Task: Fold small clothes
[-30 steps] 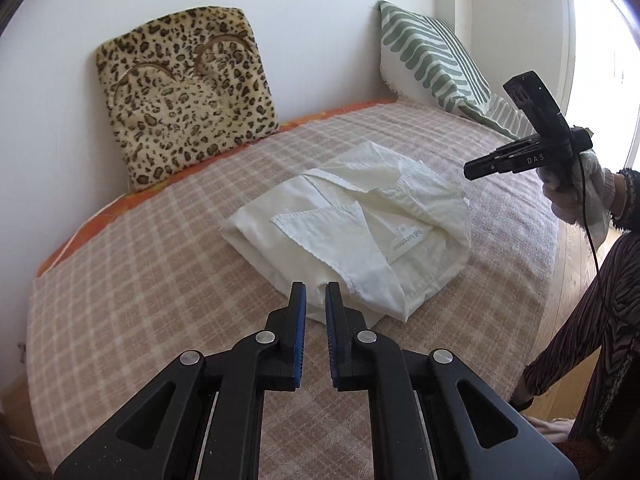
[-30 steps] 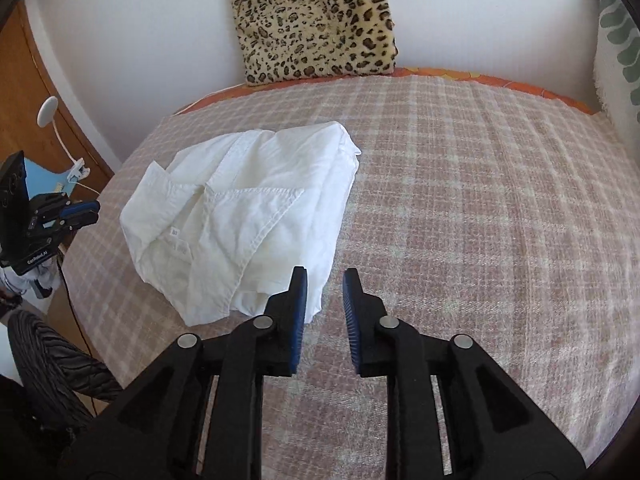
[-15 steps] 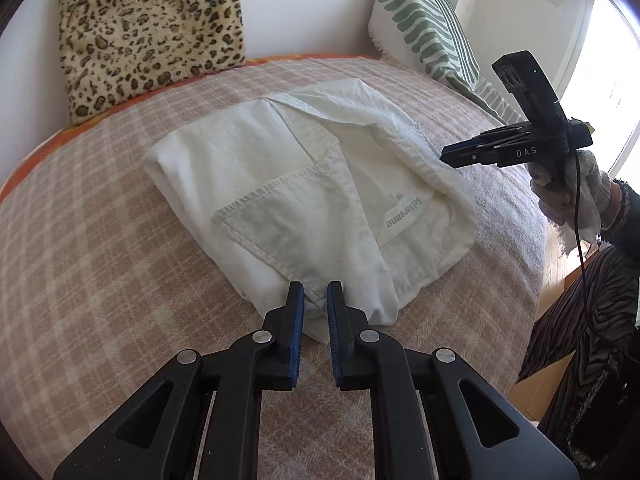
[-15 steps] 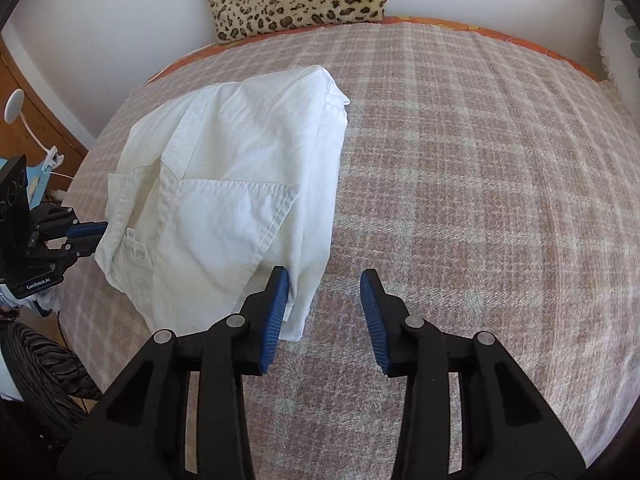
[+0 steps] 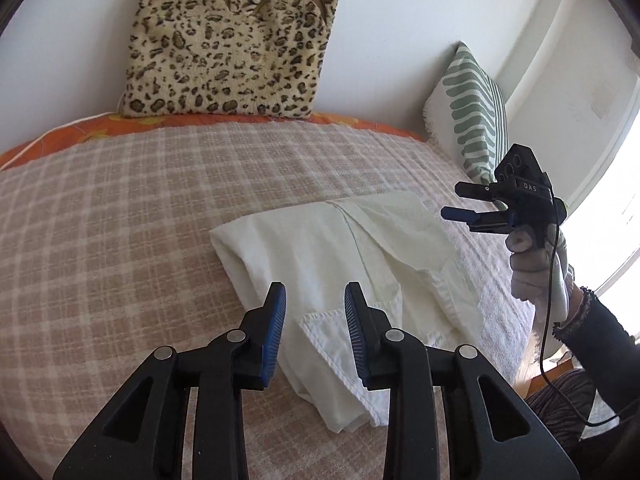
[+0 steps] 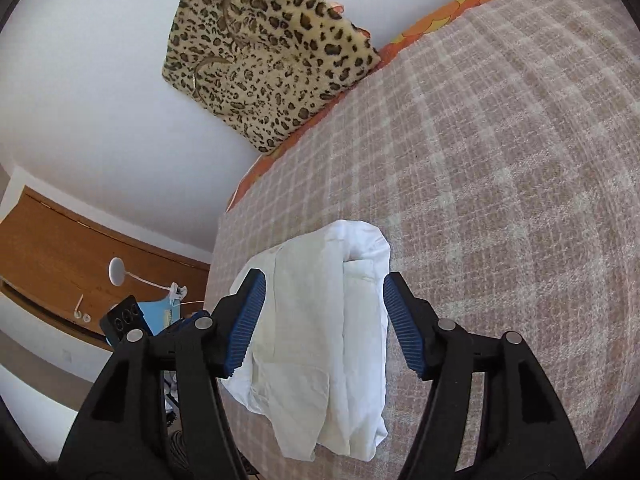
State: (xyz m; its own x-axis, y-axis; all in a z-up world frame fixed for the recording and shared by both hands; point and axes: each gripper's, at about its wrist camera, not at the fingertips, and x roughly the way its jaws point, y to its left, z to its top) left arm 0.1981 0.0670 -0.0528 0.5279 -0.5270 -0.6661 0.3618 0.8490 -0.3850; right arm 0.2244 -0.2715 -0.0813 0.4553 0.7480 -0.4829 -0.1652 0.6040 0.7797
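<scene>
A white shirt [image 5: 340,256] lies partly folded on the checked bedspread [image 5: 120,220]. My left gripper [image 5: 314,304] is open just above the shirt's near edge, holding nothing. My right gripper [image 6: 320,284] is open wide with the shirt [image 6: 320,340] showing between its fingers, close above it. The right gripper also shows in the left wrist view [image 5: 472,204], open, beyond the shirt's right side. The left gripper's body [image 6: 124,320] shows at the left in the right wrist view, partly hidden.
A leopard-print cushion [image 5: 232,40] leans on the white wall at the back. A green-striped pillow [image 5: 472,116] stands at the right by the window. A wooden cabinet [image 6: 60,260] with a lamp [image 6: 116,270] is past the bed's left edge.
Both grippers have opened wider. Both have moved down and closer to the shirt, the right one now straddling it.
</scene>
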